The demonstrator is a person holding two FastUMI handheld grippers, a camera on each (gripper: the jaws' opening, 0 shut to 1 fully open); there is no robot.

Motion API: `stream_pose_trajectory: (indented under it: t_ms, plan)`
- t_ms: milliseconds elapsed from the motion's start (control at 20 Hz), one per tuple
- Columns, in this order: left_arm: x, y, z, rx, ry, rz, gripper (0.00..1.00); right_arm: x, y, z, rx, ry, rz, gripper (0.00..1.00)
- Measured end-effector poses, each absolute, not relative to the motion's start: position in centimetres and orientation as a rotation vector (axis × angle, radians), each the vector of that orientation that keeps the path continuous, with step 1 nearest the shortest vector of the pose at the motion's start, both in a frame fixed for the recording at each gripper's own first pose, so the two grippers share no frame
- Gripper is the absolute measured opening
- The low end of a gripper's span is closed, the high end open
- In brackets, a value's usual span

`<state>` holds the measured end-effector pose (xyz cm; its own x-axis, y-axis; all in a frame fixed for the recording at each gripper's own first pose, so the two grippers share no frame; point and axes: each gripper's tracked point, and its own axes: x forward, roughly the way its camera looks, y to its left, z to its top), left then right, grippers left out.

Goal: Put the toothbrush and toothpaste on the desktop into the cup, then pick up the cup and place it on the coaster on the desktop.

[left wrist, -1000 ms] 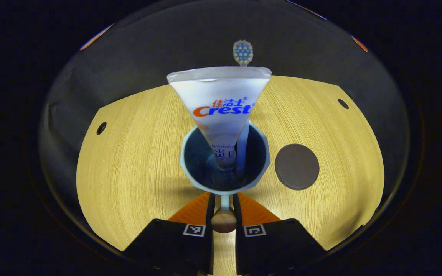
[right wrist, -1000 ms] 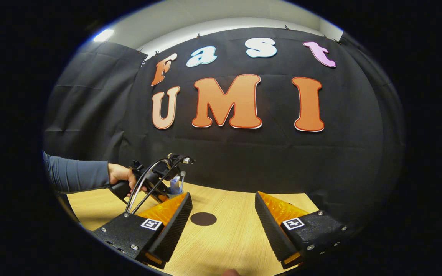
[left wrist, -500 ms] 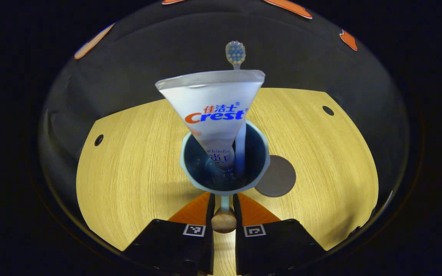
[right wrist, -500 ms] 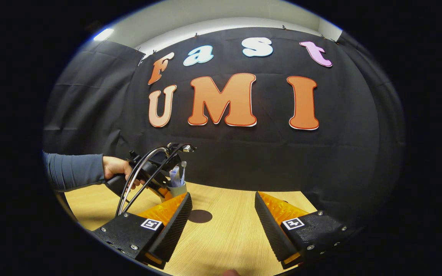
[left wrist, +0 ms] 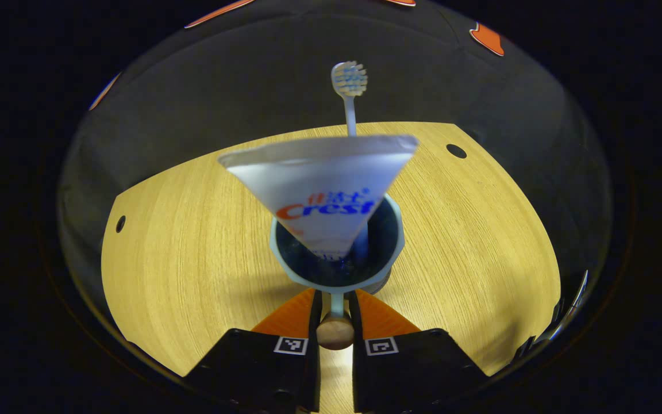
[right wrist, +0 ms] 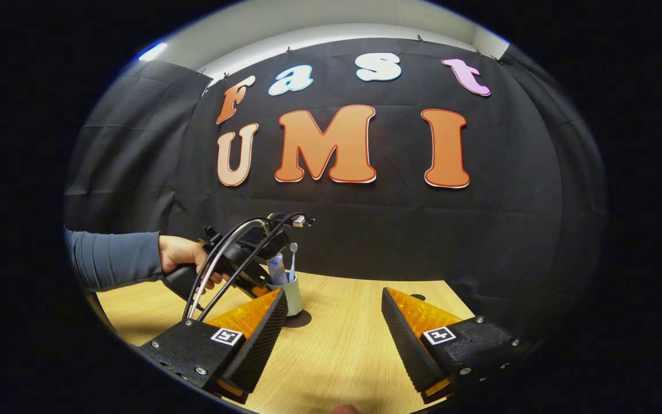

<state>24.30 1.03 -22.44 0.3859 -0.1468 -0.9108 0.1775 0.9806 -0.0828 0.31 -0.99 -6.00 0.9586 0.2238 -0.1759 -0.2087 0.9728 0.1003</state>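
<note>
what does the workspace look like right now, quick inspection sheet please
surface: wooden desktop with small round holes
job's things: toothbrush and toothpaste stand in the cup; coaster a dark edge under the cup
clutter: nothing seen
grippers: left tool shut on the cup's handle; right tool open, holding nothing
cables: loop on the left tool, held by a hand
surroundings: black cloth wall

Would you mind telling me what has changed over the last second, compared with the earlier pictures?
The left gripper, shut on the cup's handle, has carried the cup sideways onto the coaster, which now peeks out under it. The toothpaste and toothbrush have stayed inside the cup. The right gripper has stayed open above the desk, holding nothing.
</note>
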Motion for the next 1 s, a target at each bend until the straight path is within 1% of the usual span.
stream_pose_trajectory:
  t_ms: [150,200,300,350,450,500,550,600,700,750,900,1000]
  plan:
    - [24.6,0.9,-22.1,0.061,1.198,-0.209,0.22,0.3,-1.3,-6.4,0.083,0.195,0.213,0.98]
    - [25.5,0.6,-21.5,0.063,1.186,-0.211,0.22,0.3,-1.3,-6.4,0.09,0.196,0.211,0.98]
    - [26.9,0.0,-19.8,0.057,1.139,-0.223,0.28,0.4,-1.3,-6.6,0.102,0.2,0.205,0.98]
    - [27.4,-0.3,-18.9,0.054,1.121,-0.235,0.35,0.5,-1.3,-6.6,0.105,0.2,0.2,0.98]
    - [28.7,-0.6,-16.8,0.068,1.07,-0.247,0.72,0.7,-1.3,-6.3,0.11,0.197,0.19,0.98]
    - [29.5,-0.6,-15.7,0.087,1.036,-0.246,0.79,0.8,-1.2,-6.0,0.113,0.191,0.187,0.98]
    - [28.6,-0.4,-15.3,0.106,0.989,-0.239,0.84,1.0,-1.0,-5.8,0.114,0.182,0.181,0.98]
    - [28.5,-0.3,-14.7,0.119,0.948,-0.231,0.84,1.2,-0.9,-5.3,0.114,0.17,0.172,0.98]
    - [29.9,1.1,-14.5,0.121,0.864,-0.205,0.92,1.4,-0.6,-4.6,0.117,0.146,0.152,0.98]
    - [29.9,1.7,-14.0,0.126,0.817,-0.173,1.0,1.7,-0.4,-4.2,0.122,0.132,0.145,0.98]
    - [31.8,3.4,-11.6,0.195,0.625,-0.06,0.99,2.0,0.6,-3.1,0.143,0.092,0.137,0.98]
    - [32.8,3.4,-9.8,0.165,0.51,-0.032,0.99,2.1,1.7,-4.1,0.14,0.102,0.145,0.98]
